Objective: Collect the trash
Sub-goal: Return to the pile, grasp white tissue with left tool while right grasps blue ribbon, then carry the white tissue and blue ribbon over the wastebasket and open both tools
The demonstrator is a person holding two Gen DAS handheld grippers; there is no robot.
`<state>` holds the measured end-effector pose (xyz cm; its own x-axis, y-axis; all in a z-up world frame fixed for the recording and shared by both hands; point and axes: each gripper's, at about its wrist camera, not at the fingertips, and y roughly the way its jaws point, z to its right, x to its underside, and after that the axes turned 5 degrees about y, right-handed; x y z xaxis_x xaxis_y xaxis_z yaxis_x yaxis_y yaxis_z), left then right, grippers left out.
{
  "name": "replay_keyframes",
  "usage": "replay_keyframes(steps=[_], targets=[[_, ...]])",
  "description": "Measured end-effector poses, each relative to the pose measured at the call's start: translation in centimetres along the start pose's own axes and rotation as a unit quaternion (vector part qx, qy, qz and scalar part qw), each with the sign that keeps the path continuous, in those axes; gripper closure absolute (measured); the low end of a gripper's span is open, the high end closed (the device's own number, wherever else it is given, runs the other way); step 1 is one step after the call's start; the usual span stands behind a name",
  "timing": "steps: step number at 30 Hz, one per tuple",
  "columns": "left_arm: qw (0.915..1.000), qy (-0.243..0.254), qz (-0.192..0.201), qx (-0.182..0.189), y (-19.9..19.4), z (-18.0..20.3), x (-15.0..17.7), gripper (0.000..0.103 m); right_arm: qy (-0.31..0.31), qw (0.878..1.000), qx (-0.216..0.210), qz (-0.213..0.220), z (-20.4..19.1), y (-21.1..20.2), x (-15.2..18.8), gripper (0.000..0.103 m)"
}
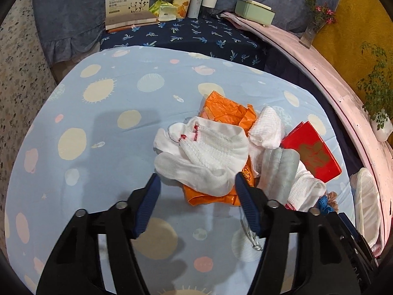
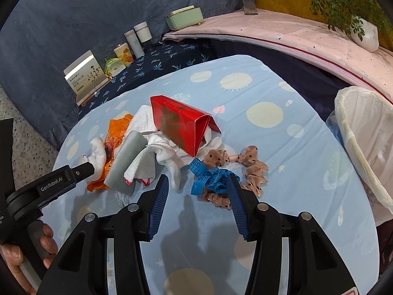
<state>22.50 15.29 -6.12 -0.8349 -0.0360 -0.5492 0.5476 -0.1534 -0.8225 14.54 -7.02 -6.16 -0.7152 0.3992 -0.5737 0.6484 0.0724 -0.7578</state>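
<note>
The table [image 1: 93, 127], under a pale blue cloth printed with suns and planets, carries everything in one heap toward its right side, which suits a sweep toward the bin: a white-lined trash basket [image 2: 363, 132] stands just off the table's right edge, mouth open, near the right gripper. In the heap, the red paper box [image 2: 181, 125] sits largest, tipped on its side atop crumpled white cloths and so propped at a slant rather than lying flat. The orange plastic bag [image 1: 221, 110] lies flattened at the bottom, pinned by a pair of white socks [image 1: 203, 152] and a grey folded cloth [image 1: 282, 169] (so it would likely drag those along if pulled first). Nearer the right side, a blue measuring tape [image 2: 211, 177] is tangled loosely over a tan spotted scrunchie [image 2: 253, 172]. The left gripper [image 1: 196, 184] hangs low with its jaws spread wide and empty, the near edge of the socks and bag lying between the tips, probably lined up for a pinch there. The right gripper [image 2: 197, 184] is likewise agape and holding nothing, its tips bracketing the measuring tape.
</note>
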Motion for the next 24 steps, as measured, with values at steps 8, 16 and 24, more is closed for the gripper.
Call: replay_keyframes(steps=[8, 16, 24], targets=[[0.9998, 0.009, -0.002, 0.015, 0.4, 0.3, 0.1, 0.092, -0.001, 1.000, 0.003, -0.010, 0.5, 1.4, 0.1, 0.068], [0.9991, 0.023, 0.030, 0.017, -2.3, 1.4, -0.1, 0.096, -0.003, 1.000, -0.008, -0.003, 1.0, 0.0, 0.1, 0.102], [0.9965, 0.039, 0.064, 0.037, -6.4, 3.9, -0.5, 0.096, -0.008, 0.999, -0.030, 0.041, 0.6, -4.6, -1.0, 0.102]])
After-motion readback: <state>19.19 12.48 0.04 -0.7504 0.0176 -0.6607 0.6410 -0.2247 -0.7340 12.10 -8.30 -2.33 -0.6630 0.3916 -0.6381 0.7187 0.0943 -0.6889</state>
